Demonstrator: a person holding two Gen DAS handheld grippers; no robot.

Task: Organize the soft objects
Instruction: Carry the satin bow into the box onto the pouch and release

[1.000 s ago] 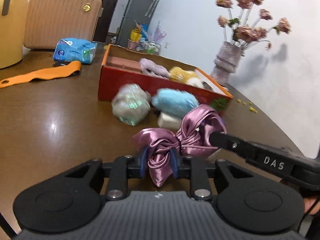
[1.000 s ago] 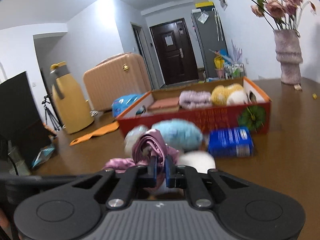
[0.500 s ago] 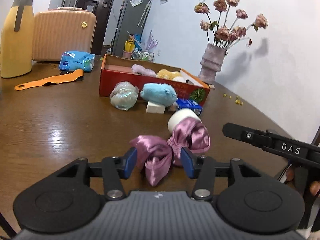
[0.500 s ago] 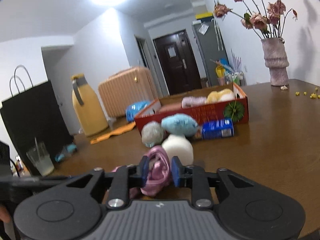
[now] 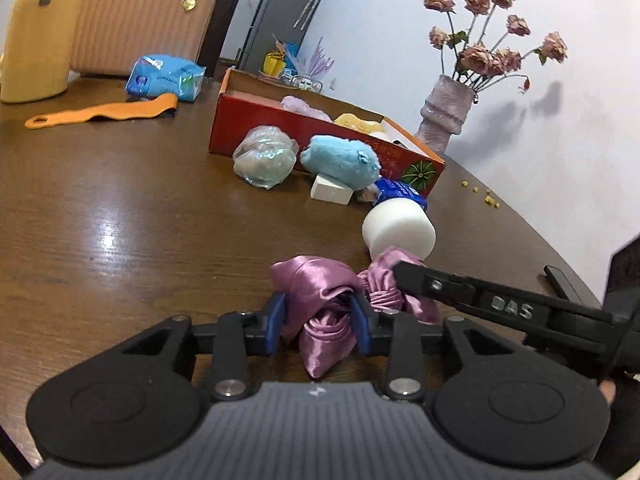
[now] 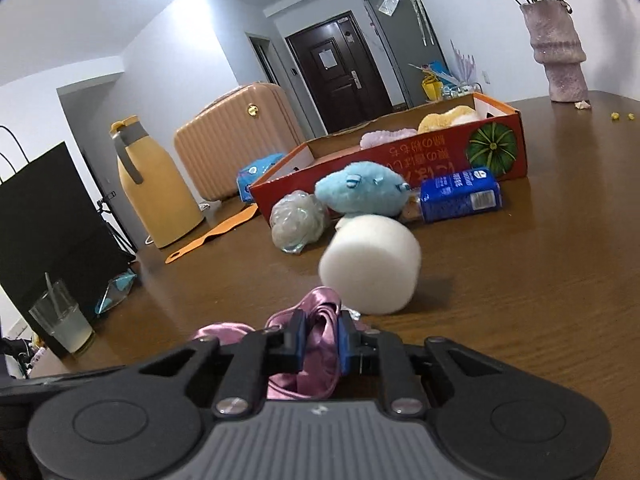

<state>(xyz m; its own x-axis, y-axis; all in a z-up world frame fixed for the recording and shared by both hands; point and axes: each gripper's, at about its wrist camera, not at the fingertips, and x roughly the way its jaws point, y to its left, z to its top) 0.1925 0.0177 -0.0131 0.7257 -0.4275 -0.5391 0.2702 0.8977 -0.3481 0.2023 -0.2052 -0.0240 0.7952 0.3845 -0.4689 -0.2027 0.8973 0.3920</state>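
The bow (image 5: 320, 304) between the gripper's pads is glossy satin cloth. Beyond it lie a matt foam cylinder (image 5: 400, 232) and a fuzzy blue plush (image 5: 344, 160) (on a polished wooden desk (image 5: 120, 208)).

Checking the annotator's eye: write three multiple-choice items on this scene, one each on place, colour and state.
1. The white foam cylinder lies:
A. in the box
B. on the table
C. on the suitcase

2. The plush toy by the red box is:
A. light blue
B. green
C. black

3. The left gripper and right gripper:
A. both empty
B. one holds fabric
C. both pinch the pink satin scrunchie

Key: B, it rests on wood in front of the box; A, its fur is pale blue; C, satin sits between both pairs of fingers.
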